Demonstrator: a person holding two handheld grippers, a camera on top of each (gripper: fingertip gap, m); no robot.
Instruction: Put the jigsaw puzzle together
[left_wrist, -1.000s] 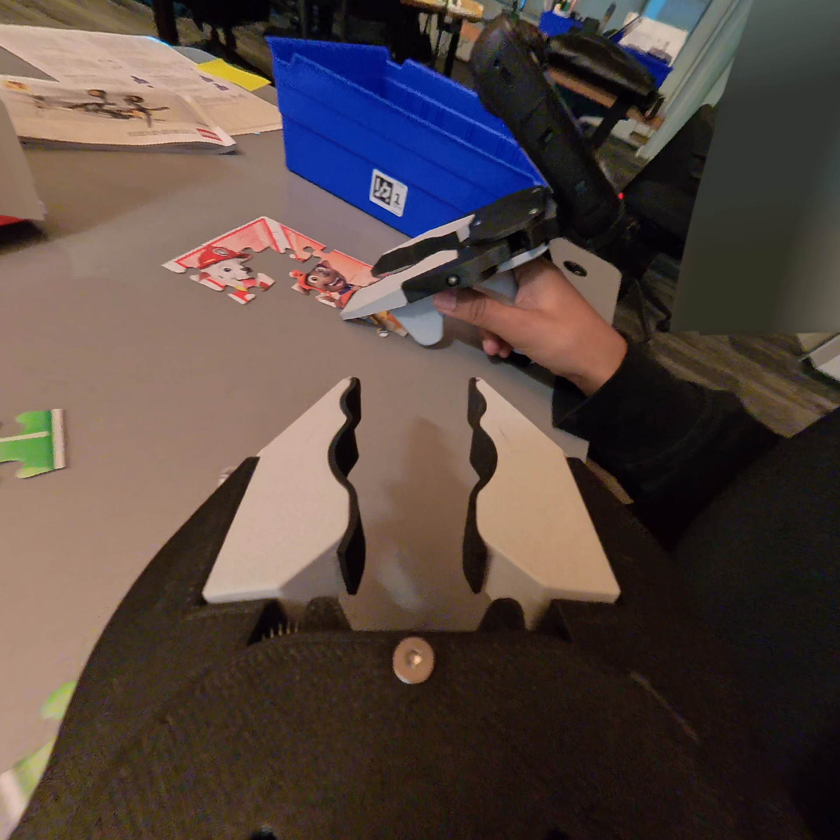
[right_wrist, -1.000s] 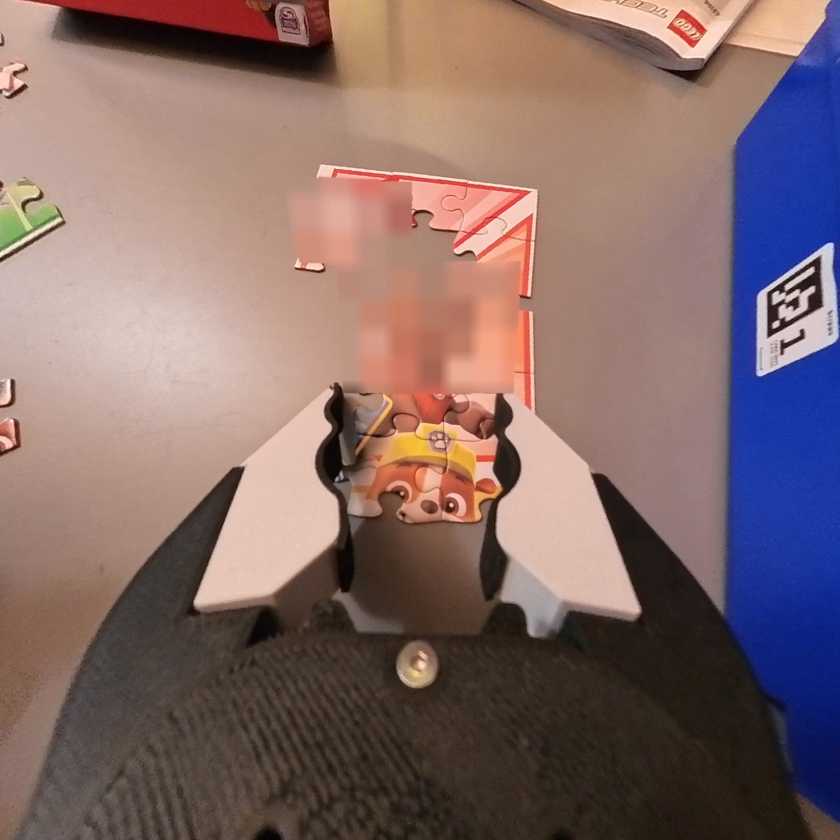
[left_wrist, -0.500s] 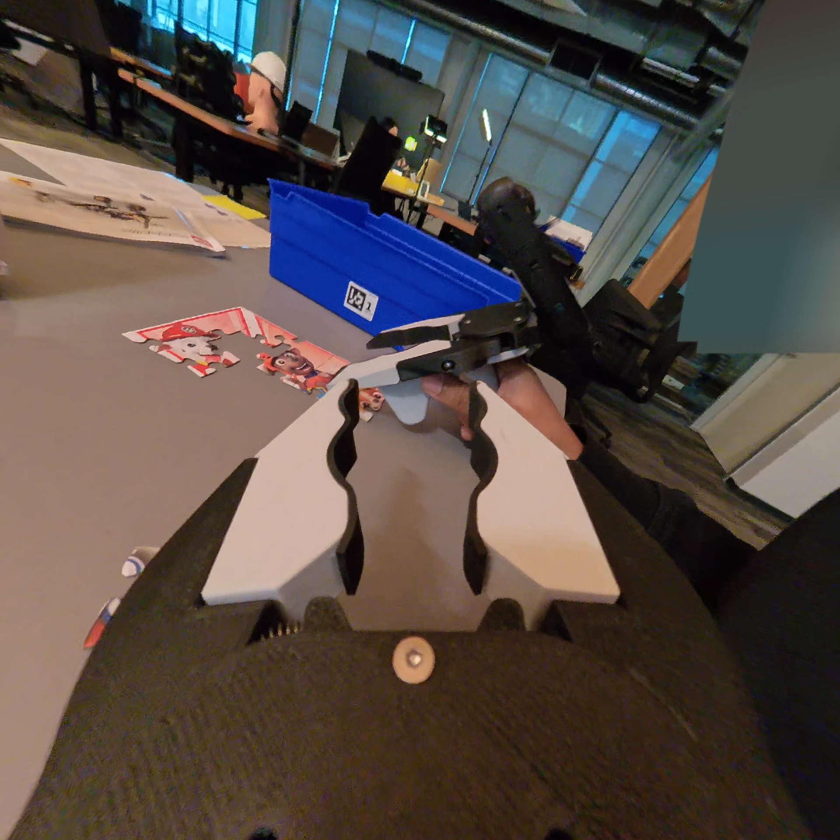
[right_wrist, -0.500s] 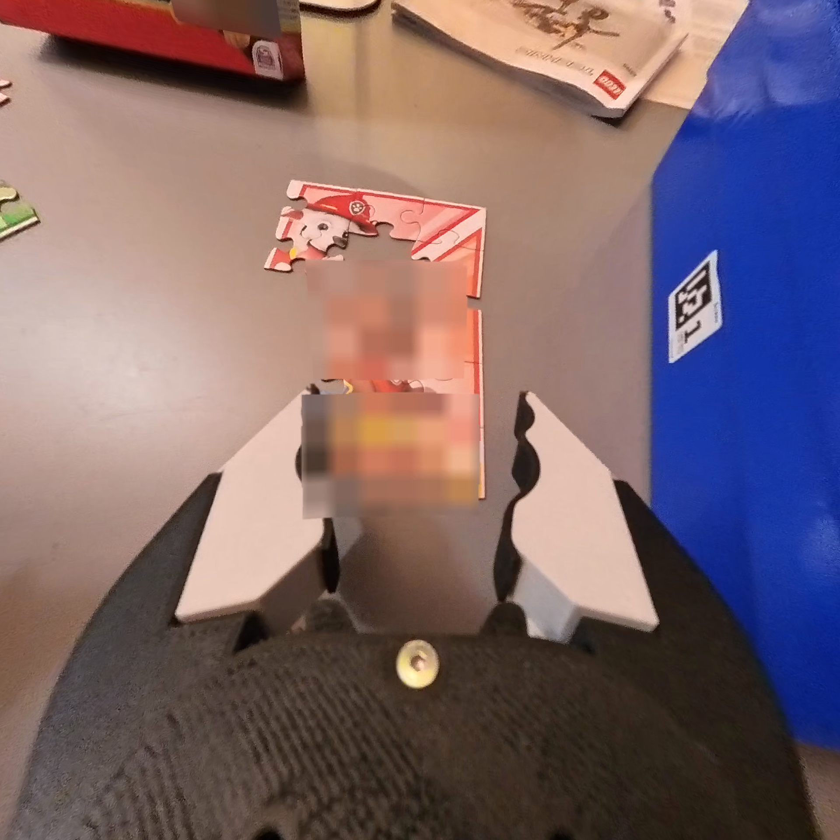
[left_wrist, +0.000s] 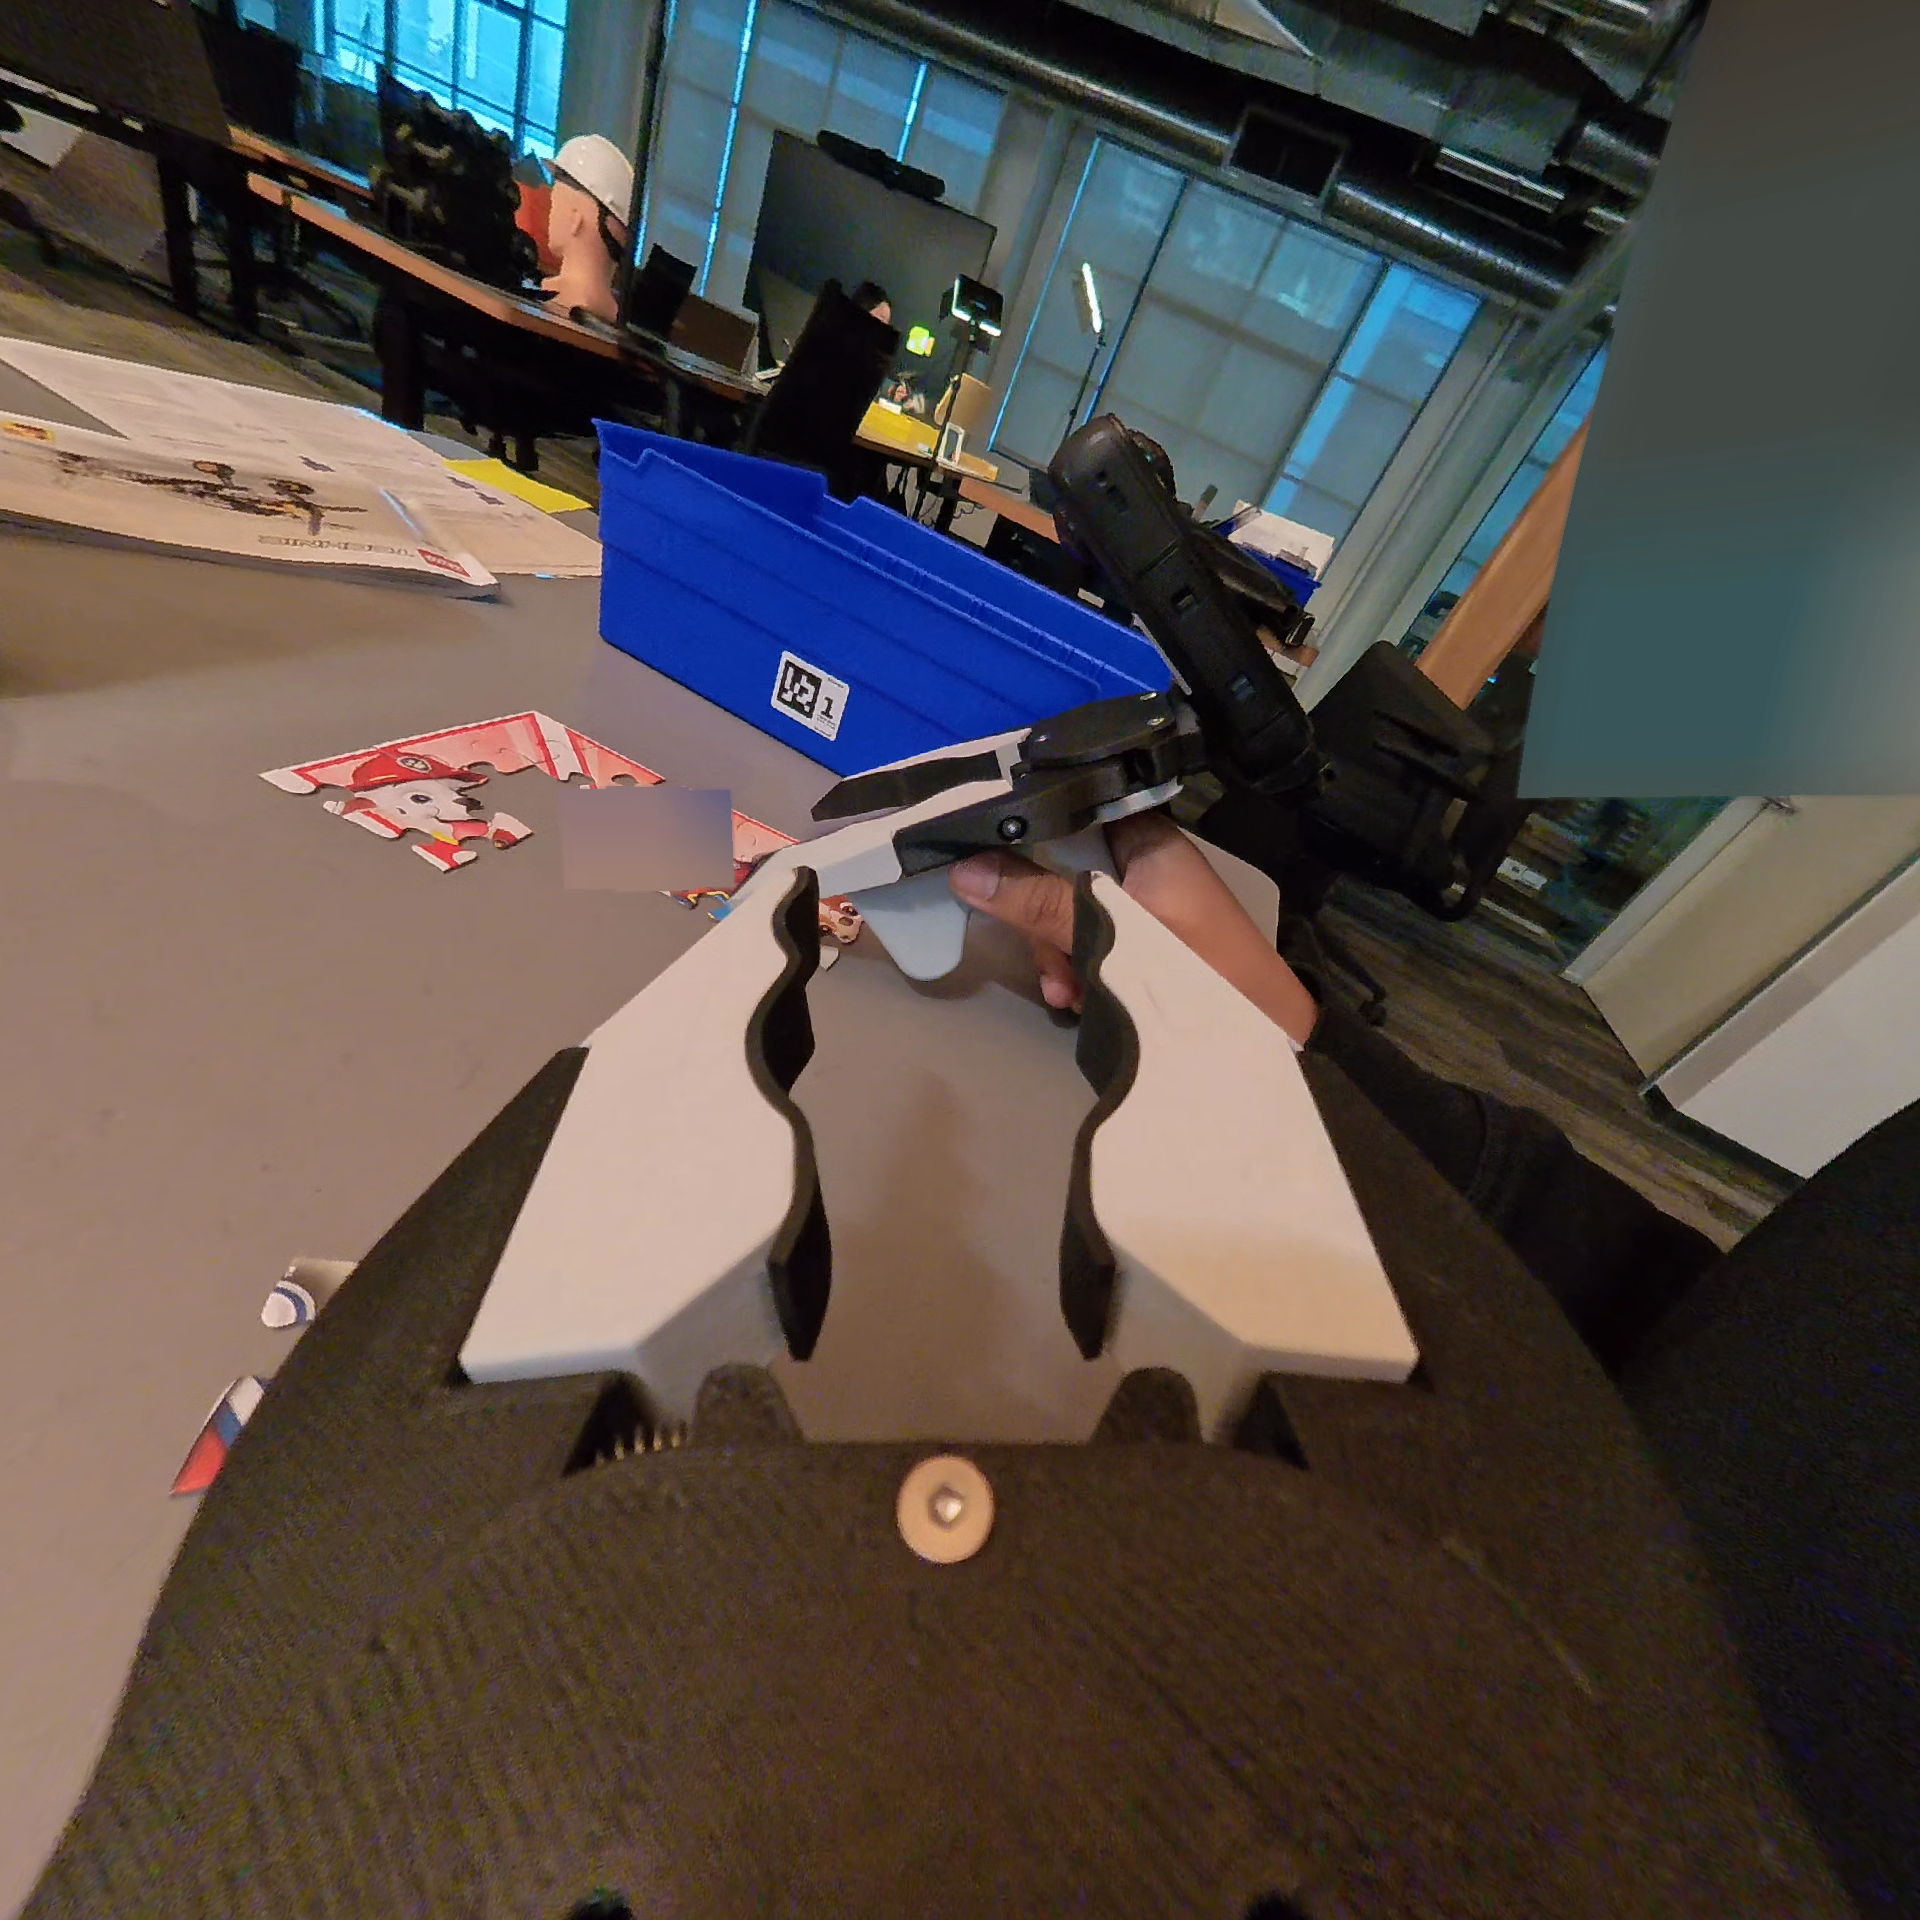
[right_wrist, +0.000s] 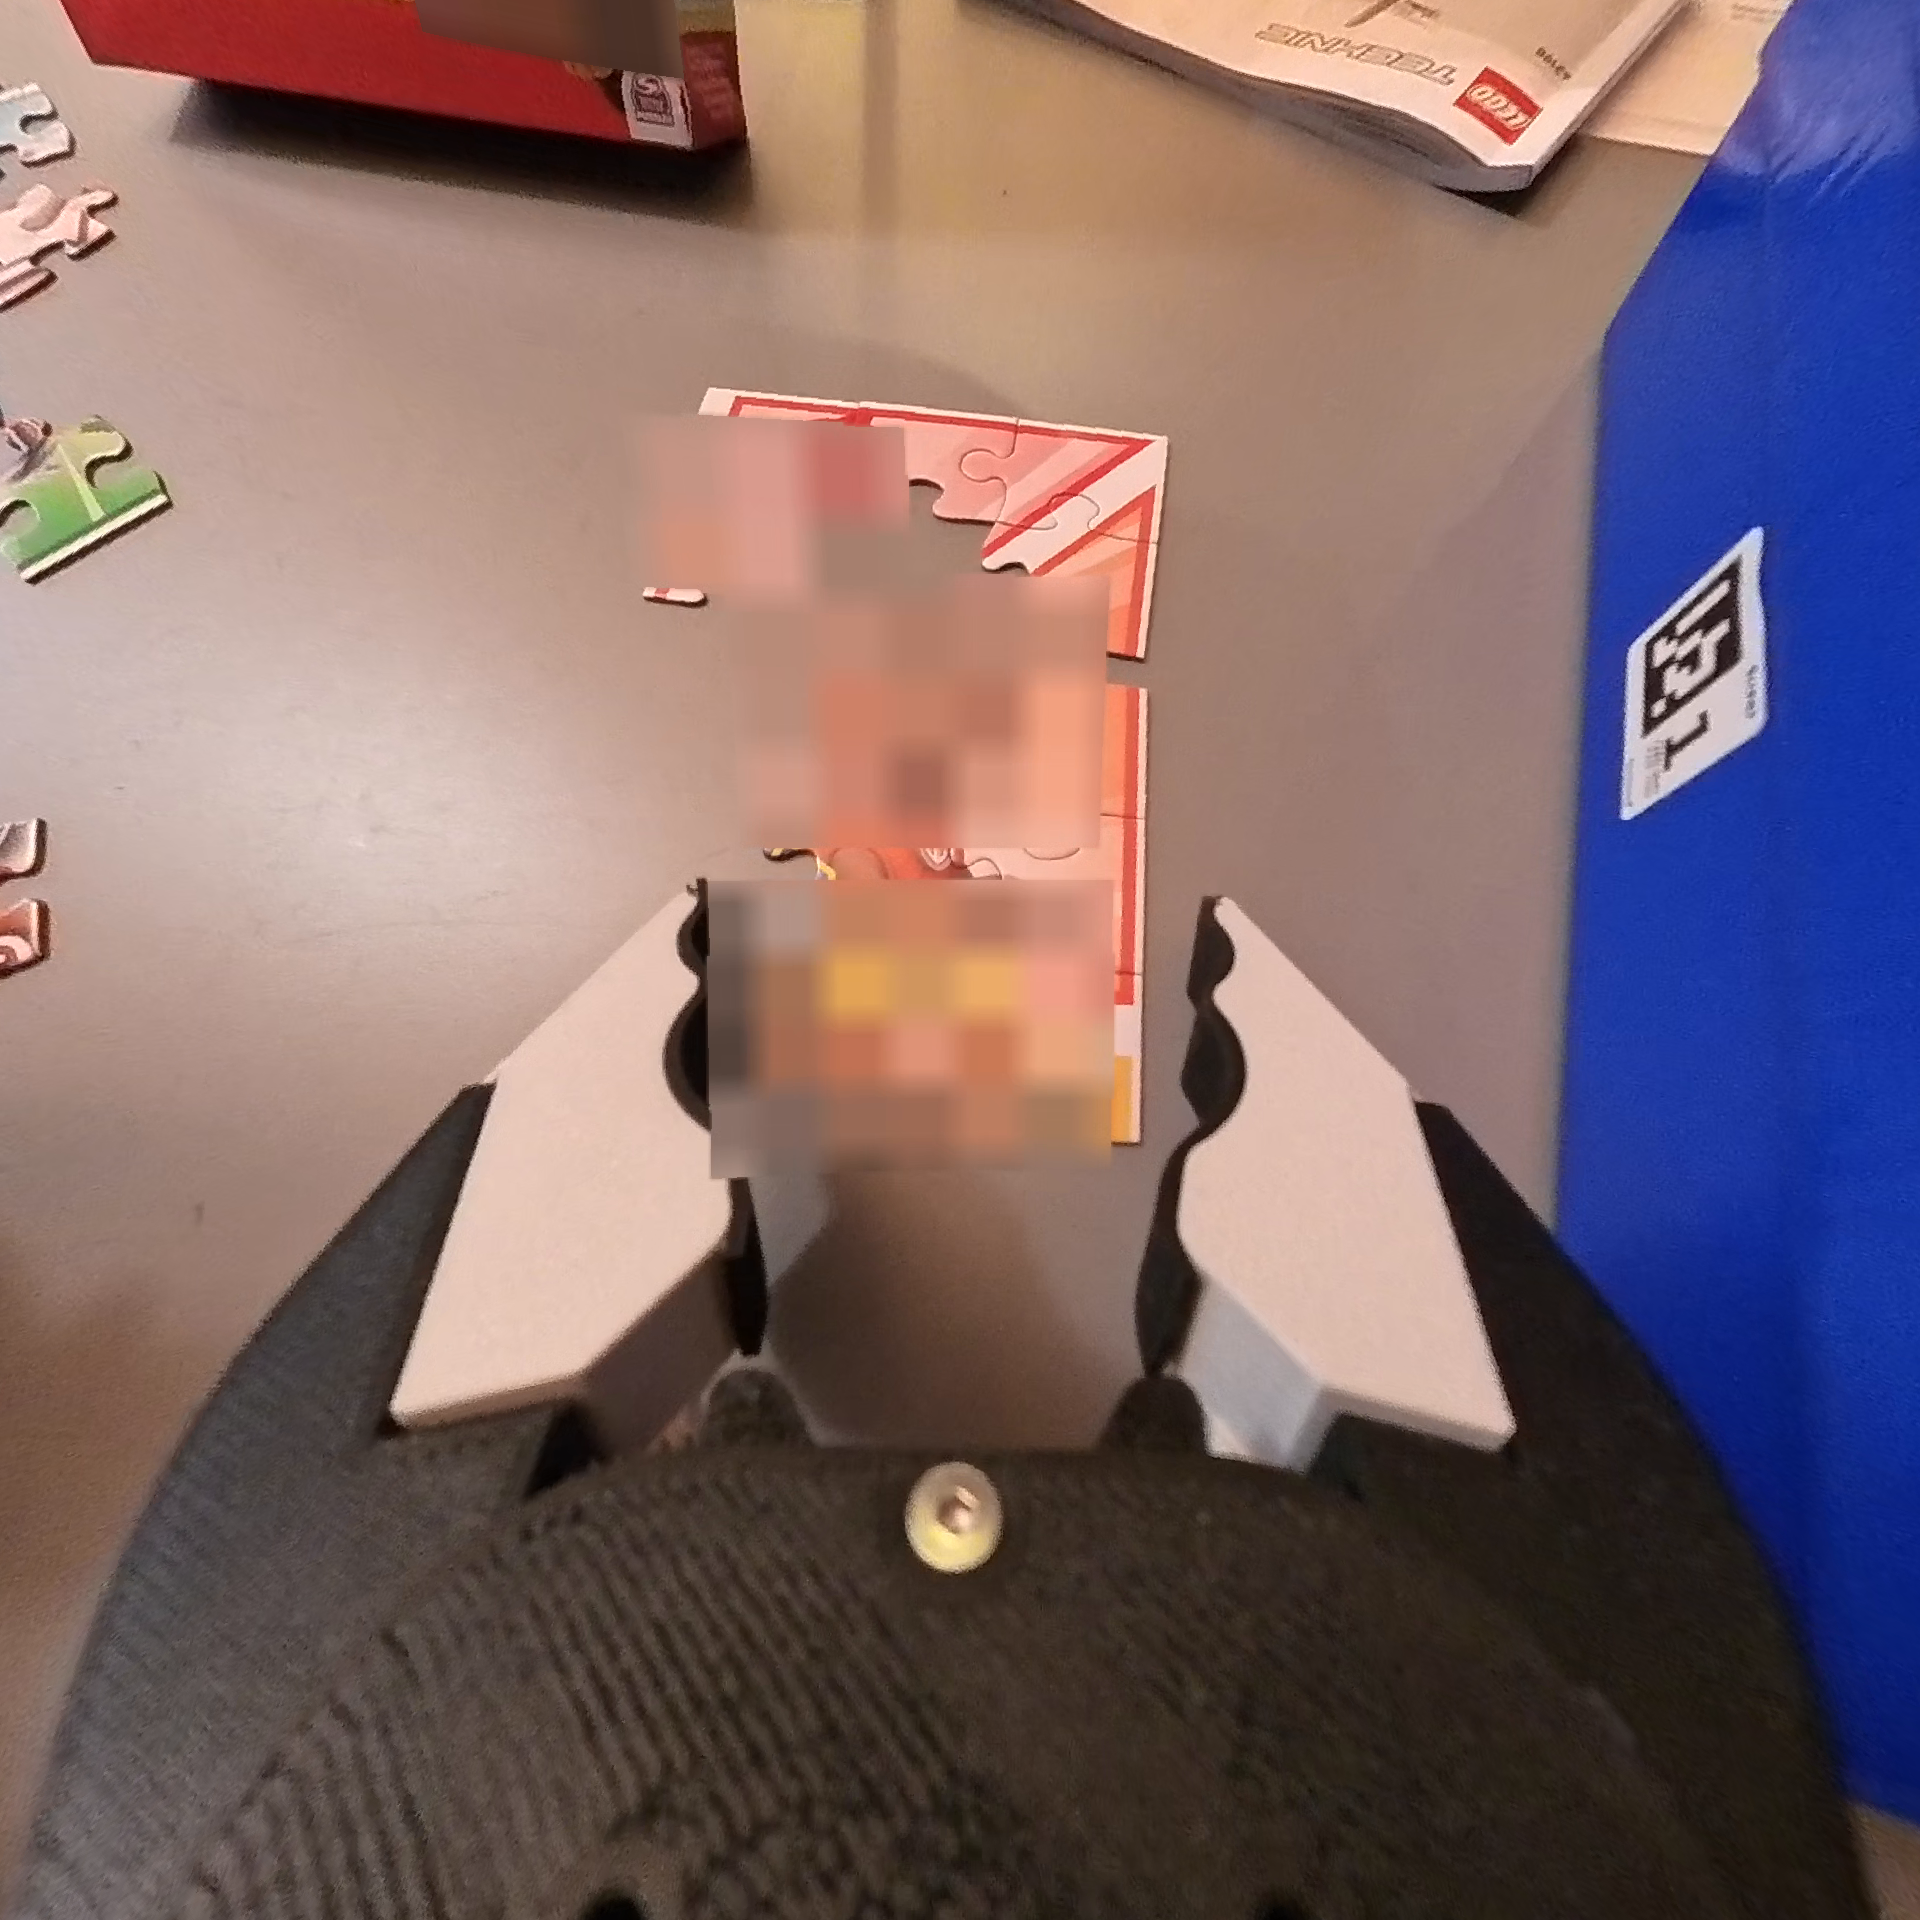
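The right gripper (right_wrist: 951, 997) hangs wide open over the near end of the part-built puzzle (right_wrist: 1127, 727); the left gripper (left_wrist: 940, 935) is open and empty. Dropping lower could scatter the joined pieces toward the blue bin (right_wrist: 1766, 935).

handheld gripper pair, matched build

we note coarse black printed bodies, pale grey wedge fingers (left_wrist: 644, 1174) with wavy black pads, one silver screw (left_wrist: 943, 1509) apiece; a black sleeve (left_wrist: 1496, 1153) covers our right arm.

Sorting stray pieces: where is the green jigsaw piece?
Right wrist view, far left: the green jigsaw piece lies on the grey table, left of the red-bordered assembled puzzle.
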